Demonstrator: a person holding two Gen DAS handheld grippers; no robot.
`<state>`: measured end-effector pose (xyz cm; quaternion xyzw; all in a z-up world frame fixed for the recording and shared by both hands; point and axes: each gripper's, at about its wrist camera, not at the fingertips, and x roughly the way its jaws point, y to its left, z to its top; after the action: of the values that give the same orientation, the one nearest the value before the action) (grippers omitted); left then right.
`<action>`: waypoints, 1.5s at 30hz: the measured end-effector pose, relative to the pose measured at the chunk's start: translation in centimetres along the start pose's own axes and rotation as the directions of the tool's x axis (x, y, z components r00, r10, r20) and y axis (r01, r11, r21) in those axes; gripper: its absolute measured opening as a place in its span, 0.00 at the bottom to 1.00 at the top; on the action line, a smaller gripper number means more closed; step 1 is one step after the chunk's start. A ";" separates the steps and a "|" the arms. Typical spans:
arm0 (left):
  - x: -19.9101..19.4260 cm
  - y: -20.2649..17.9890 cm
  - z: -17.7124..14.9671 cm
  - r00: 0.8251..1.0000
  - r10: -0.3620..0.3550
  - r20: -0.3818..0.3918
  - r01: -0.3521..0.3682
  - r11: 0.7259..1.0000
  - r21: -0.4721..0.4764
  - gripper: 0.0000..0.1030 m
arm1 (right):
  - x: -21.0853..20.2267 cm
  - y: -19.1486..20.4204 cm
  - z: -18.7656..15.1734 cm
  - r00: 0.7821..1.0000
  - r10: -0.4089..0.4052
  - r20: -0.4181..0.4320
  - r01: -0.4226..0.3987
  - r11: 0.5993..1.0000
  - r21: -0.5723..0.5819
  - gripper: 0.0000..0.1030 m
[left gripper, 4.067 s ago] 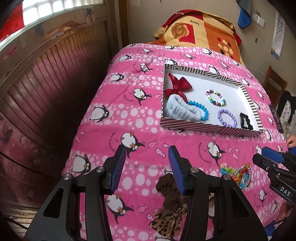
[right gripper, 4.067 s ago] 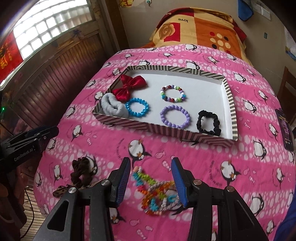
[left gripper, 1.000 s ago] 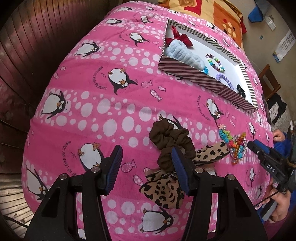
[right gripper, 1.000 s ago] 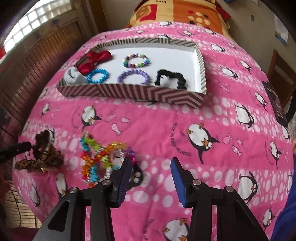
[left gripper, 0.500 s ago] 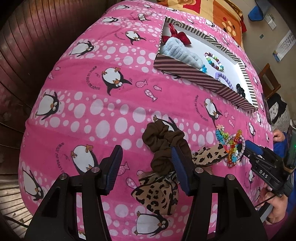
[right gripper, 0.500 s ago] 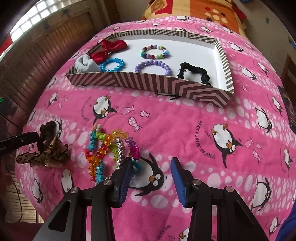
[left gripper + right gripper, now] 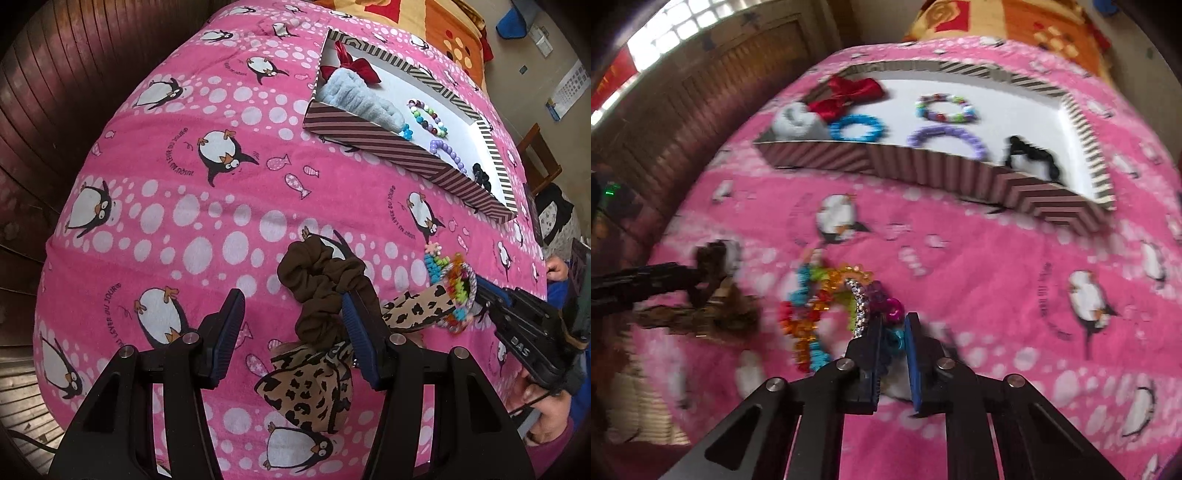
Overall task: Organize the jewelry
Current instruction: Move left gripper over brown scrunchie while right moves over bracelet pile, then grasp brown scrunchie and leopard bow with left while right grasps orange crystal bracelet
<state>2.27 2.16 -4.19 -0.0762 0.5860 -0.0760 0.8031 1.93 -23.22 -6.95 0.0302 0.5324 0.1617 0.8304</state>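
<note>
The bead bracelets (image 7: 827,310) are pinched by the narrowed right claw (image 7: 892,328); the tray (image 7: 923,173) lies at 12 o'clock. The left claw (image 7: 291,317) is held wide.

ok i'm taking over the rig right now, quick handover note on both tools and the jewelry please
Left tool: open, low over the brown scrunchie, gripping nothing.
Right tool: nearly closed on the colourful bracelet pile, which looks still on the blanket; view is blurred.
Striped box: holds the red bow, grey scrunchie, blue bracelet, multicolour bracelet, purple bracelet, black scrunchie.
Left: bracelet pile, brown scrunchie, leopard bow into the box.
</note>
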 end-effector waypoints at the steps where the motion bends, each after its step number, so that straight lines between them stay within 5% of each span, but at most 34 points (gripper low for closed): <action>1: 0.0 0.0 0.0 1.000 0.000 0.001 0.000 1.000 -0.001 0.53 | 0.0 0.1 0.0 1.000 0.024 -0.010 -0.024 1.000 -0.010 0.11; 10: 0.3 0.3 -0.2 1.000 -0.003 -0.013 0.003 1.000 -0.002 0.53 | 1.1 1.5 -0.2 0.997 0.075 -0.024 -0.076 0.996 -0.039 0.12; 22: 1.1 -0.6 -0.4 0.999 -0.020 -0.025 0.021 1.000 0.017 0.53 | -2.9 -1.5 -0.8 0.987 -0.150 0.060 0.148 0.988 0.039 0.04; 31: 1.7 -1.4 -0.3 0.998 -0.038 -0.041 0.039 0.999 0.036 0.53 | -3.1 -3.2 -1.6 0.991 -0.129 0.026 0.125 0.986 0.110 0.04; 36: 2.3 -1.2 -0.4 0.998 -0.043 -0.051 0.044 0.999 0.027 0.53 | -2.4 -3.2 -2.4 0.991 -0.133 0.002 0.132 0.985 0.111 0.22; 40: 2.5 -0.8 -0.3 0.997 -0.066 -0.037 0.066 0.998 0.007 0.52 | -1.5 -3.3 -2.4 0.990 -0.142 0.019 0.139 0.983 0.123 0.24; 41: 2.5 -0.9 -0.3 0.997 -0.067 -0.027 0.067 0.998 0.015 0.44 | -1.5 -3.3 -2.5 0.989 -0.144 0.028 0.139 0.982 0.127 0.23; 42: 2.4 -0.9 -0.3 0.998 -0.058 -0.023 0.058 0.998 0.026 0.23 | -1.5 -3.1 -2.4 0.990 -0.140 0.030 0.135 0.982 0.130 0.09; 45: 2.0 -0.4 -0.3 0.997 -0.071 -0.024 0.072 0.997 0.026 0.16 | -3.0 -2.5 -2.1 0.994 -0.092 0.066 0.083 0.987 0.136 0.04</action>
<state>2.55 1.34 -6.08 -0.0854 0.5911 -0.1134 0.7940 -0.47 -26.77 -5.83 0.0679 0.5126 0.0881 0.8514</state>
